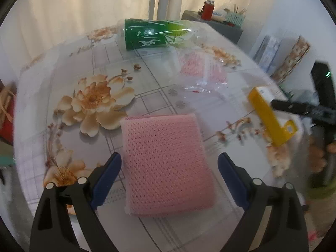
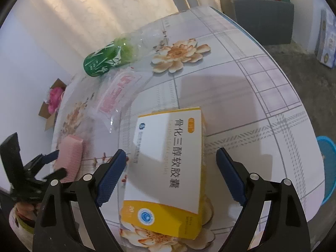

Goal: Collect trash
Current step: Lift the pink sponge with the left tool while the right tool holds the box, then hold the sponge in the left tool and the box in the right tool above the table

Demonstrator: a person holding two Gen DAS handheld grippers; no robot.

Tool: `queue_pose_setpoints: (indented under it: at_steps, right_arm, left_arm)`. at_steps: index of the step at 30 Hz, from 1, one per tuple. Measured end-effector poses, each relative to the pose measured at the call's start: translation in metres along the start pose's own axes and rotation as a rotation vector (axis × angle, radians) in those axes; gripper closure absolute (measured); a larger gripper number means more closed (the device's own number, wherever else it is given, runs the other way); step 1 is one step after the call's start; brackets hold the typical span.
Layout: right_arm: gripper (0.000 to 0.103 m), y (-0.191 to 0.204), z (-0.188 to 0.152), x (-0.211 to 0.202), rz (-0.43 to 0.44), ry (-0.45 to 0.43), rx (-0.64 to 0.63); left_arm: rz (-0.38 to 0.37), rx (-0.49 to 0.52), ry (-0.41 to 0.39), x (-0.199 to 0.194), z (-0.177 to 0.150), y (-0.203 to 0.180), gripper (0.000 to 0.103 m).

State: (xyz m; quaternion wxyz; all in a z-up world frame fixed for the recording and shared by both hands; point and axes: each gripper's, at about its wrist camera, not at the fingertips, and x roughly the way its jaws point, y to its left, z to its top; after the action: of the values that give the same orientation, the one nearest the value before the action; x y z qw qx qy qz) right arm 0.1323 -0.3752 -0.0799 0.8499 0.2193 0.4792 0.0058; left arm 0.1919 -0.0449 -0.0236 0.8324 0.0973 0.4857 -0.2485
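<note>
On the flowery table (image 2: pixel 262 88), the right gripper (image 2: pixel 171 174) stands wide around the yellow box (image 2: pixel 168 168), not touching. Slide lower, then squeeze its long sides. Left gripper (image 1: pixel 169 178) waits wide over the pink sponge (image 1: pixel 166 163).

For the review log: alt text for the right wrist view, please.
Open right gripper straddles a white-and-yellow medicine box lying on a floral table. Beyond lie a green-labelled bottle and a clear wrapper.
</note>
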Motion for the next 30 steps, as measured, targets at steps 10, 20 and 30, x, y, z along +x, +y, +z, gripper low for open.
queue_pose_setpoints:
  at_steps: [10,20,30]
  right_arm:
    - [0.019,0.033,-0.006,0.017,-0.192,0.038,-0.149]
    - [0.031,0.049,-0.021,0.010,-0.192,0.055,-0.173]
    - [0.028,0.057,-0.034,0.012,-0.228,0.100,-0.200]
  left_arm:
    - [0.121,0.007,-0.019,0.014,-0.006,0.003,0.021]
    - [0.162,-0.040,-0.044,0.002,-0.026,0.000,0.023]
    - [0.212,-0.042,-0.067,-0.001,-0.033,-0.005,0.022]
